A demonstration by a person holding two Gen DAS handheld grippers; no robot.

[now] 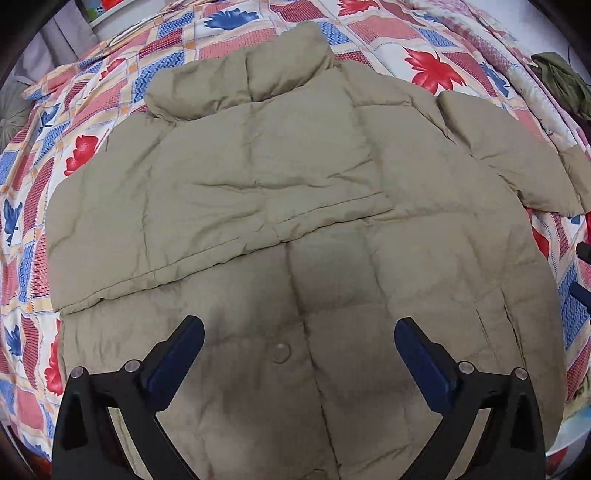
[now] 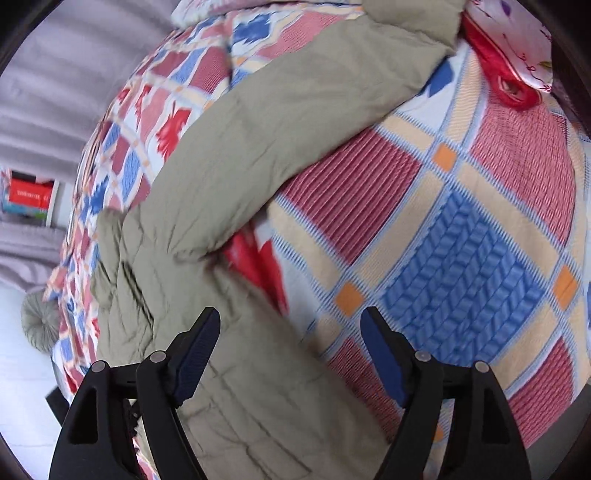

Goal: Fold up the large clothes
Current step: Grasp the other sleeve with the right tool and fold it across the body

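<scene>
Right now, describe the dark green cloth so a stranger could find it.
Start at the patterned quilt covering the bed, then follow the tan jacket to its outstretched sleeve. Beyond it lies the dark green cloth, crumpled and darker than everything nearby.

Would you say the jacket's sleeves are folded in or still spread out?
One is folded across the jacket; the other sleeve lies out on the quilt.

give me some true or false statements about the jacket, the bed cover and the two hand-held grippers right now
1. The jacket lies spread on a patterned quilt. True.
2. The left hand-held gripper is clamped on the jacket's collar. False: its jaws are open above the lower part of the jacket, holding nothing.
3. One sleeve is folded across the jacket's body. True.
4. The right hand-held gripper is shut. False: it is open and empty.
5. The quilt is plain white. False: it has red, blue and cream squares.
</scene>
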